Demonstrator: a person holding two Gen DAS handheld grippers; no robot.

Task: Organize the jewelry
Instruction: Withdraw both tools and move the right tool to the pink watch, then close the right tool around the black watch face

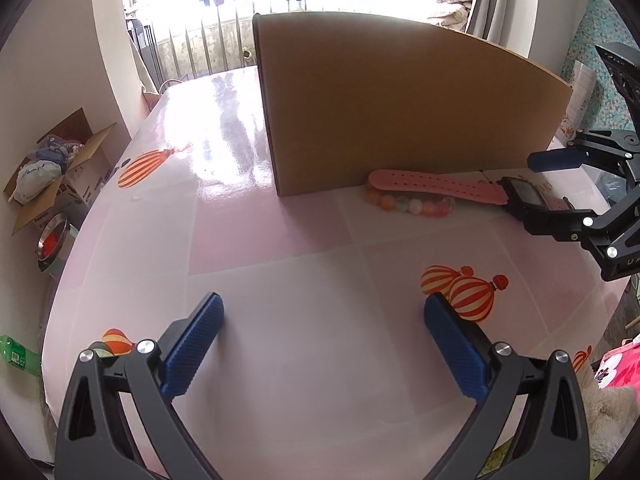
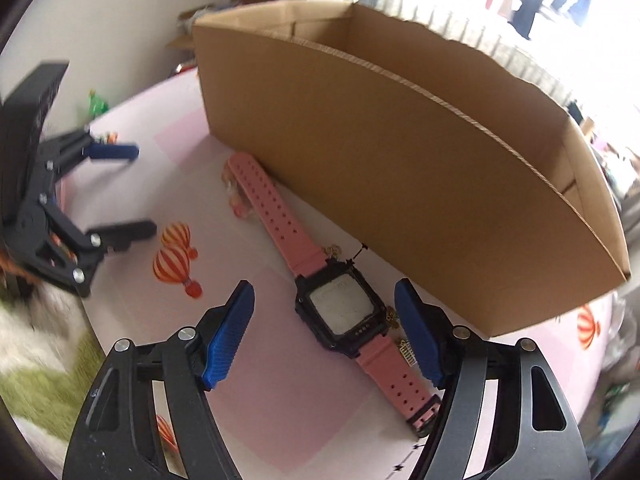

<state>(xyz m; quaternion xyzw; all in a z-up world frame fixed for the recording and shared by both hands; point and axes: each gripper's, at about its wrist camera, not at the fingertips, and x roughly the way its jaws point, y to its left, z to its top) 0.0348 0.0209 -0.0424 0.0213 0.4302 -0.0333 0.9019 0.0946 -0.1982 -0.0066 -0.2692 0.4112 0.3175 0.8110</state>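
Right tool (image 2: 324,304) wide astride the pink watch (image 2: 340,312); bead bracelet (image 1: 408,204) clear only from the left wrist.

A pink balloon-print tablecloth (image 1: 304,280) carries a cardboard box (image 1: 380,108), a pink-strapped watch (image 2: 340,312) and a bead bracelet (image 1: 408,204)

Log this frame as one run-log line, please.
left hand-held gripper: open, empty, over table | right hand-held gripper: open, straddling pink watch, not gripping | bead bracelet beside cardboard box
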